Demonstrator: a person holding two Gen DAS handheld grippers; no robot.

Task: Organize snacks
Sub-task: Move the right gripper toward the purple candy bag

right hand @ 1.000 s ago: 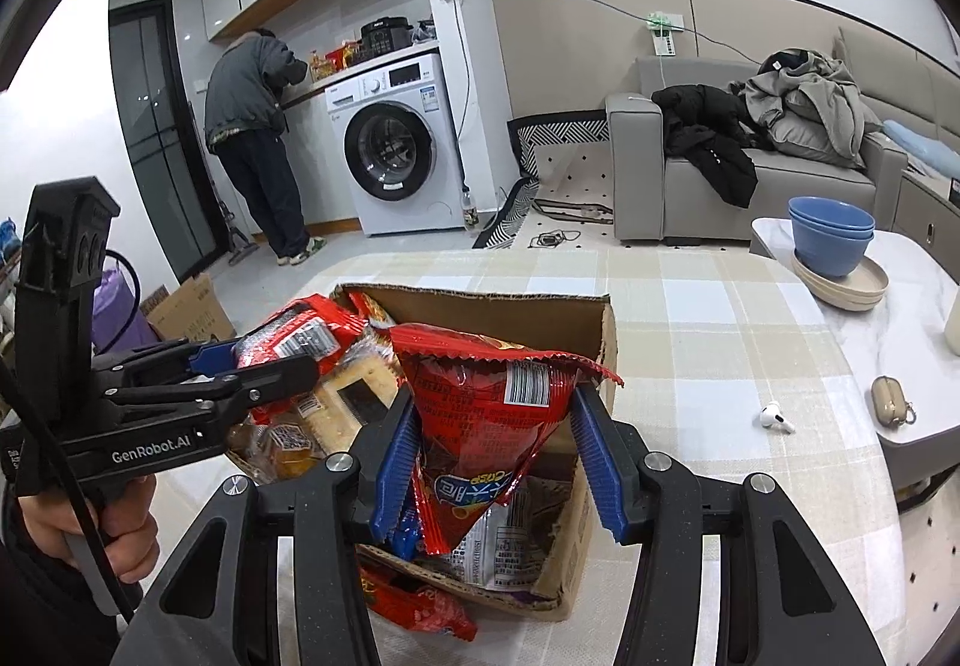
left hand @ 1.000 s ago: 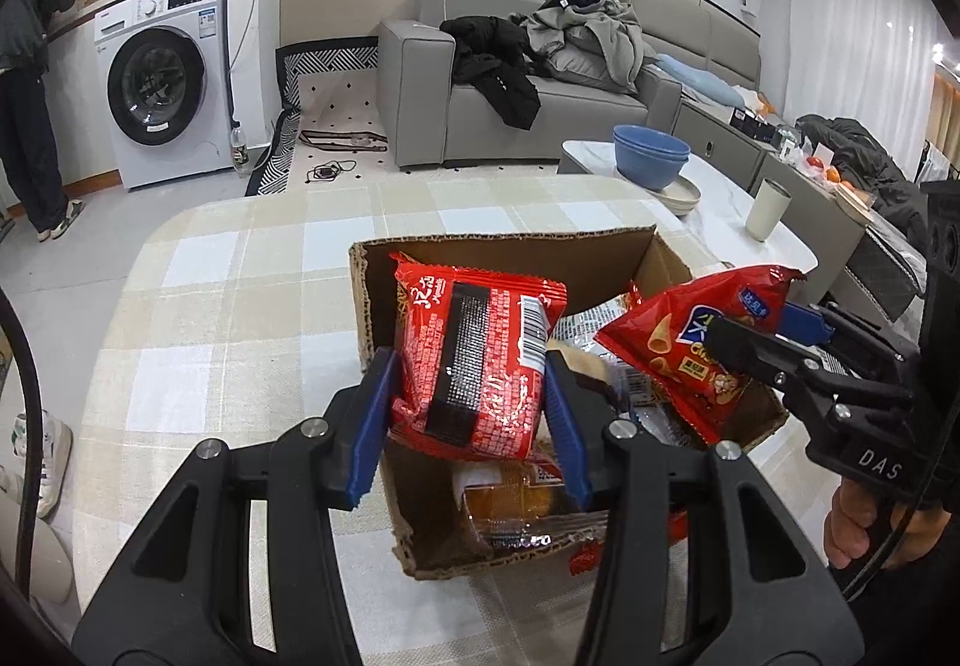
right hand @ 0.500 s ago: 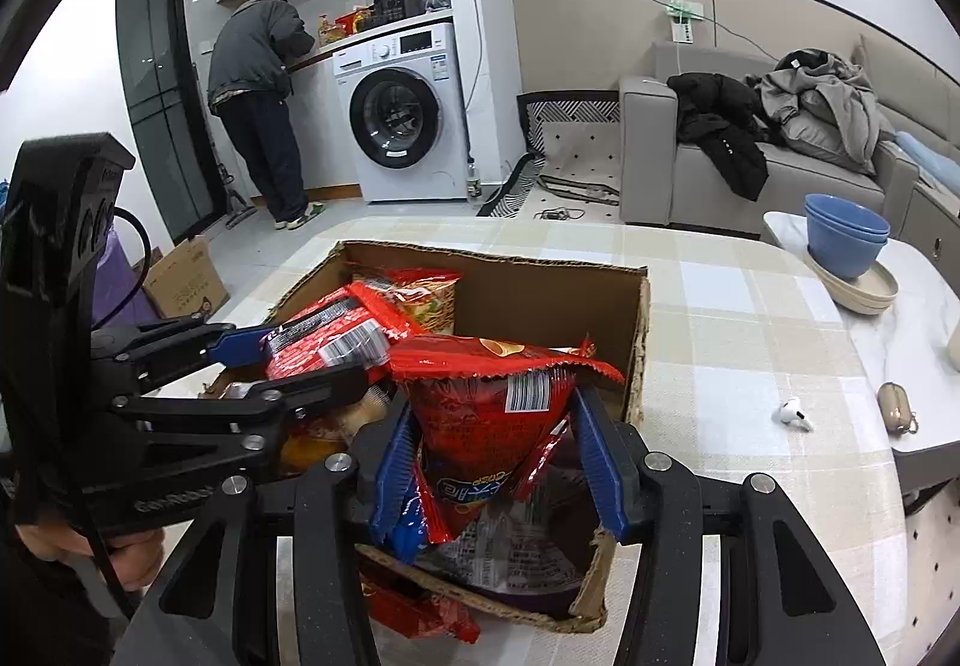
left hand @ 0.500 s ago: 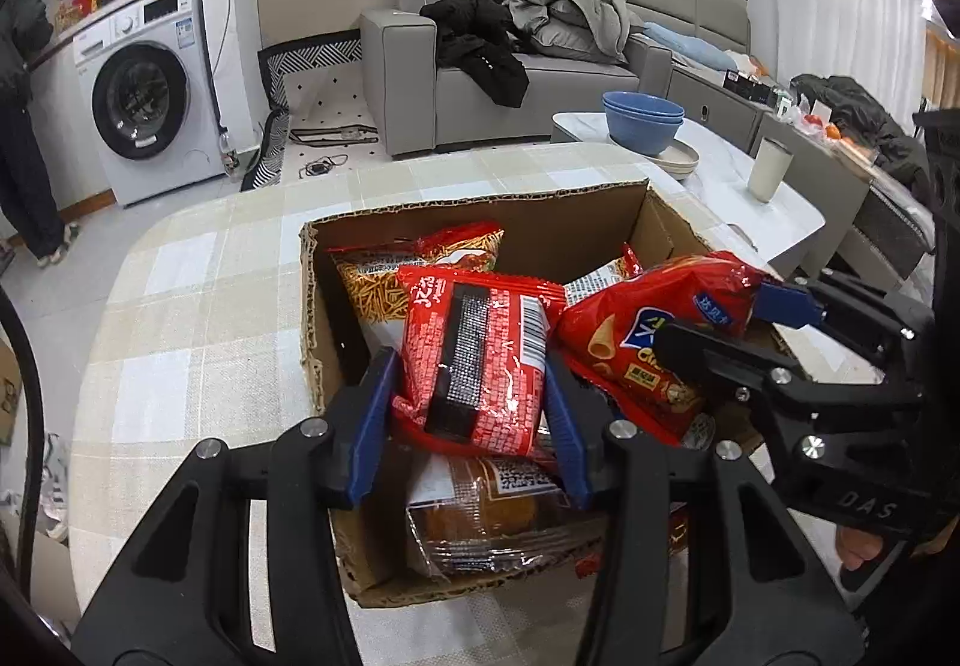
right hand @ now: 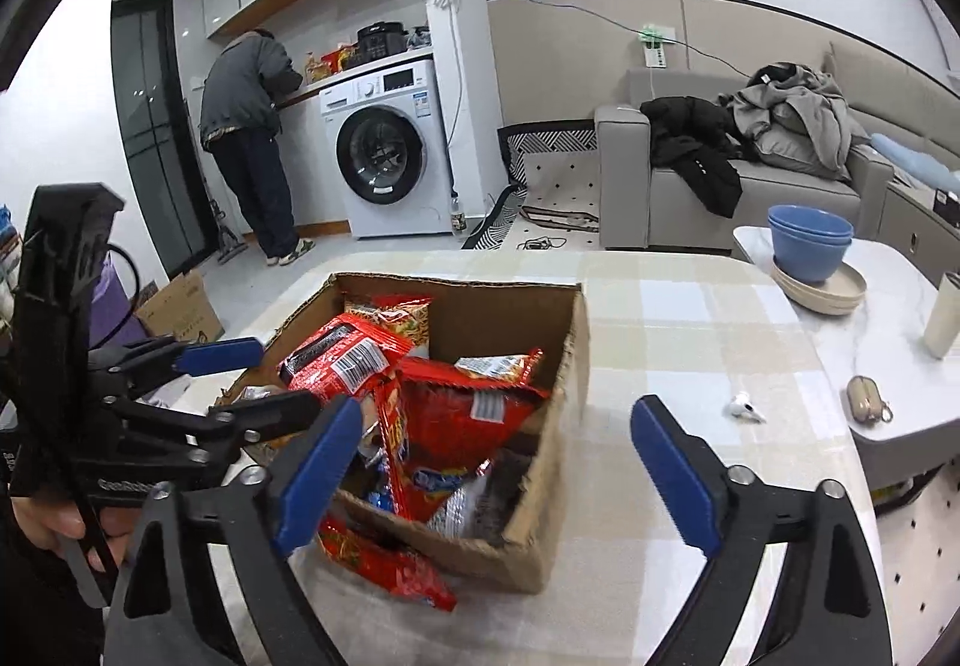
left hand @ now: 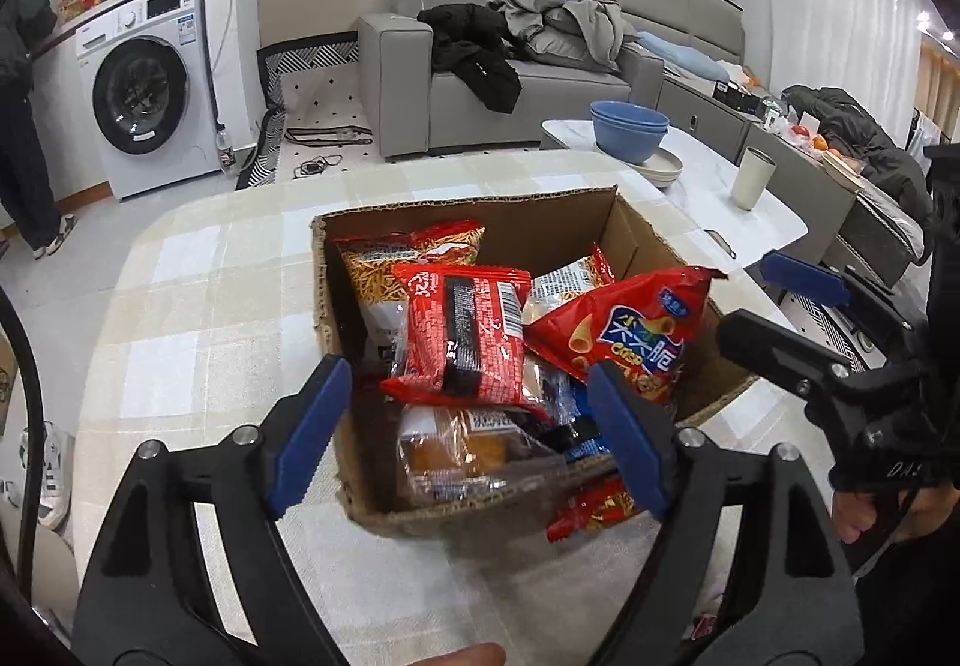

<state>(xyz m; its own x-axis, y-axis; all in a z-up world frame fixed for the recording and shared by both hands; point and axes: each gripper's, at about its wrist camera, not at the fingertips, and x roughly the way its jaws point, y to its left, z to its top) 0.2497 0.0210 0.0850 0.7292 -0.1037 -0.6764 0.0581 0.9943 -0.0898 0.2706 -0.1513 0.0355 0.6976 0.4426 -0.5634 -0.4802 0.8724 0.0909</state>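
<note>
Both grippers, left [left hand: 465,429] and right [right hand: 495,471], hang with jaws spread wide and empty over the box [left hand: 474,213]; its heaped packets [left hand: 465,333] could slide out, joining the packet [right hand: 384,561] at lower centre.

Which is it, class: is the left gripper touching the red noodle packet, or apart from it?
Apart. In the left wrist view the left gripper is open, with cardboard box interior visible between each blue pad and the red noodle packet.
</note>
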